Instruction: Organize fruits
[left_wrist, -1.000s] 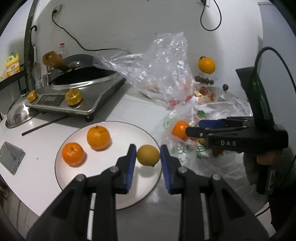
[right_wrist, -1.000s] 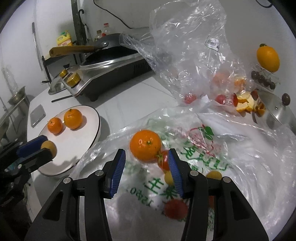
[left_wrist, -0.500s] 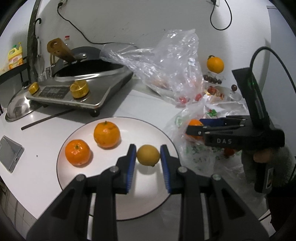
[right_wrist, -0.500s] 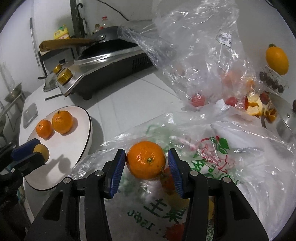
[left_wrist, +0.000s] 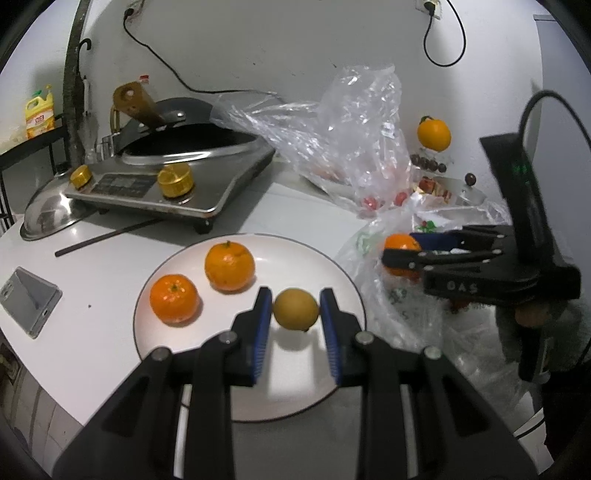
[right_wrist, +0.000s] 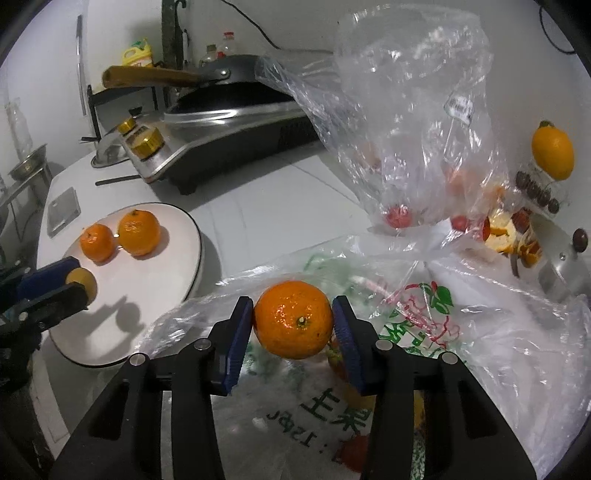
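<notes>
My left gripper (left_wrist: 295, 314) is shut on a small yellow fruit (left_wrist: 295, 308), held just over a white plate (left_wrist: 207, 343). Two oranges (left_wrist: 173, 299) (left_wrist: 229, 263) lie on the plate's left part. My right gripper (right_wrist: 293, 321) is closing its jaws, and both blue pads touch the sides of an orange (right_wrist: 293, 319) above the open printed plastic bag (right_wrist: 424, 332). More small fruit lies in that bag below the orange. The left wrist view shows the right gripper (left_wrist: 402, 253) with this orange (left_wrist: 400, 242) to the right of the plate. The right wrist view shows the left gripper (right_wrist: 75, 282) at the far left.
An induction cooker (left_wrist: 155, 184) with a wok stands behind the plate. A crumpled clear bag (right_wrist: 406, 129) with red fruit rises at the back. A phone (left_wrist: 27, 301), a dark stick (left_wrist: 103, 236) and a steel lid (left_wrist: 48, 214) lie to the left. A yellow-orange fruit (right_wrist: 552, 149) sits far right.
The right gripper moved forward until the orange stood between its pads, and the pads have closed in on it. The left gripper still holds the yellow fruit over the plate.
</notes>
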